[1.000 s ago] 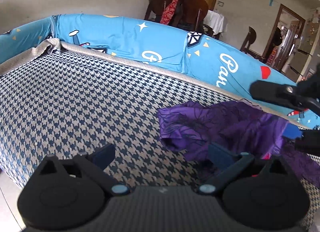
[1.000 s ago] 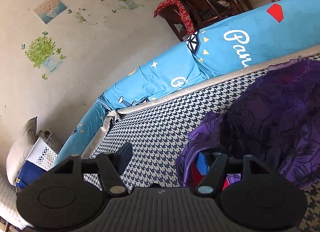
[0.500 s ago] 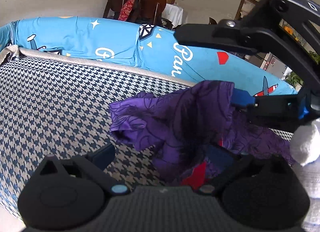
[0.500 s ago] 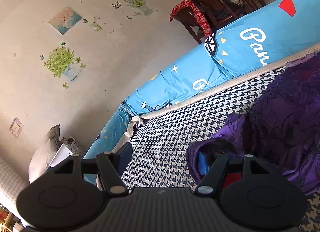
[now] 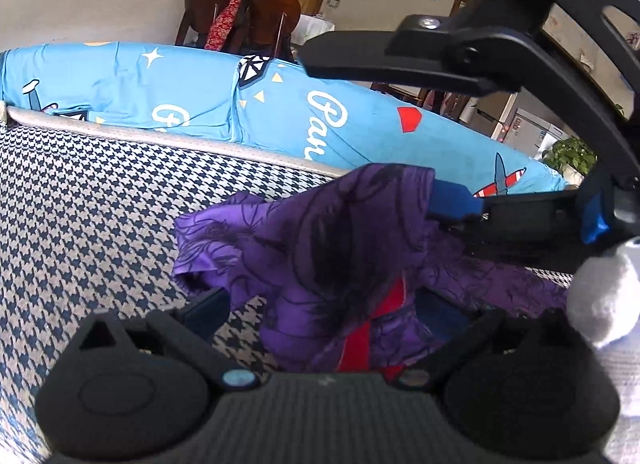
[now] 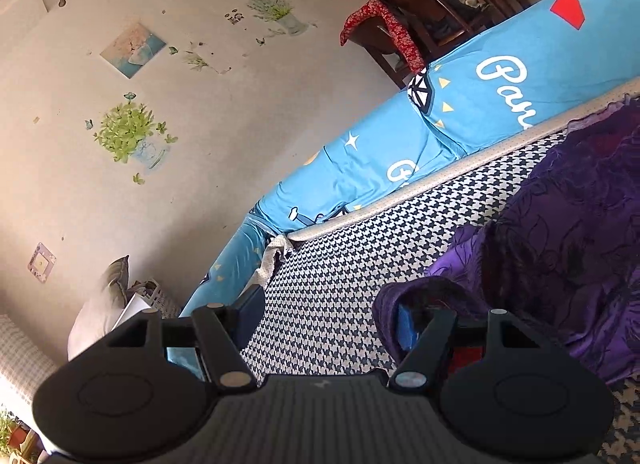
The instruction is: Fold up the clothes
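Note:
A crumpled purple garment (image 5: 320, 232) with a dark line print and a red inner strip lies on the houndstooth surface (image 5: 100, 216). My left gripper (image 5: 324, 310) is open, and a hanging fold of the garment sits between its fingers. In the left wrist view, my right gripper comes in from the upper right with its fingers wide apart. The blue pad (image 5: 454, 202) of its lower finger carries the garment's raised edge. In the right wrist view, my right gripper (image 6: 328, 320) is open, with purple cloth (image 6: 560, 232) draped over its right finger.
A blue printed sheet (image 5: 180, 92) banks up behind the houndstooth surface. Dark wooden chairs (image 5: 256, 12) with a red cloth stand beyond it, near a door. A white knitted hand covering (image 5: 600, 296) shows at the right. A wall with pictures (image 6: 132, 48) rises on the left.
My left gripper has moved right and closer, so the garment now hangs between its fingers. My right gripper has lifted the garment's edge on one finger and come up close in front of the left camera.

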### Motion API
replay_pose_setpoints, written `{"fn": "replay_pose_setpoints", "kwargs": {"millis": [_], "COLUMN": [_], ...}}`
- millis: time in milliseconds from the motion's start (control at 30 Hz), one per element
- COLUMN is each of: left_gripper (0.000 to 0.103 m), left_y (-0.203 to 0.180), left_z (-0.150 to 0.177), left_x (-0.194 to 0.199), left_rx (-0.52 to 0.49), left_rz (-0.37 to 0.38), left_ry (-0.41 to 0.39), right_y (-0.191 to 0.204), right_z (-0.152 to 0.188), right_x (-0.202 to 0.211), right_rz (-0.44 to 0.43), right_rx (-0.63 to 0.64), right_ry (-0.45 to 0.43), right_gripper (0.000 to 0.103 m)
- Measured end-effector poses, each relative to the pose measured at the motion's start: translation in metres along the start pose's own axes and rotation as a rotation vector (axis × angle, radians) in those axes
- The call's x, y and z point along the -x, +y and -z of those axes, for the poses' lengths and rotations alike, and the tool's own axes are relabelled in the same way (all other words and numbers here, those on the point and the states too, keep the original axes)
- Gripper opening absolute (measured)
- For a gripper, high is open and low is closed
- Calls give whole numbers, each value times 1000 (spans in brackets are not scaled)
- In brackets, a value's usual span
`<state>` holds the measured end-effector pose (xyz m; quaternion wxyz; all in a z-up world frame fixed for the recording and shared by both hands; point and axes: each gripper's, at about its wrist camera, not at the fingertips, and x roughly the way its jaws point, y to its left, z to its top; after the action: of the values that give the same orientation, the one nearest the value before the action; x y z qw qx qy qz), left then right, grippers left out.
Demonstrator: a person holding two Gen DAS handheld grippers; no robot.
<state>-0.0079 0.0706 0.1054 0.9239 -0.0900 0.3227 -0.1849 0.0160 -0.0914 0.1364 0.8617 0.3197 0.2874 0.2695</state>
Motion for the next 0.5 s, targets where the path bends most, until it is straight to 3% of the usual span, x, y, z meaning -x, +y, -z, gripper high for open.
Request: {"fn": "replay_pose_setpoints", "kwargs": {"millis": [67, 300, 500], "left_gripper": [103, 103, 103], "left_y": [0, 17, 35], "left_z": [1, -2, -4], "left_x": [-1, -20, -22], "left_rx": [-5, 66, 114], "left_rz": [-8, -178, -402], "left_ry": [0, 23, 9], "right_y": [-1, -1, -9], "right_z": [0, 4, 14], "right_x": [1, 3, 19], "right_rz": [-2, -1, 63], "right_rx": [-4, 14, 95], "right_ry": [1, 29, 62], "right_gripper": [66, 67, 67]}}
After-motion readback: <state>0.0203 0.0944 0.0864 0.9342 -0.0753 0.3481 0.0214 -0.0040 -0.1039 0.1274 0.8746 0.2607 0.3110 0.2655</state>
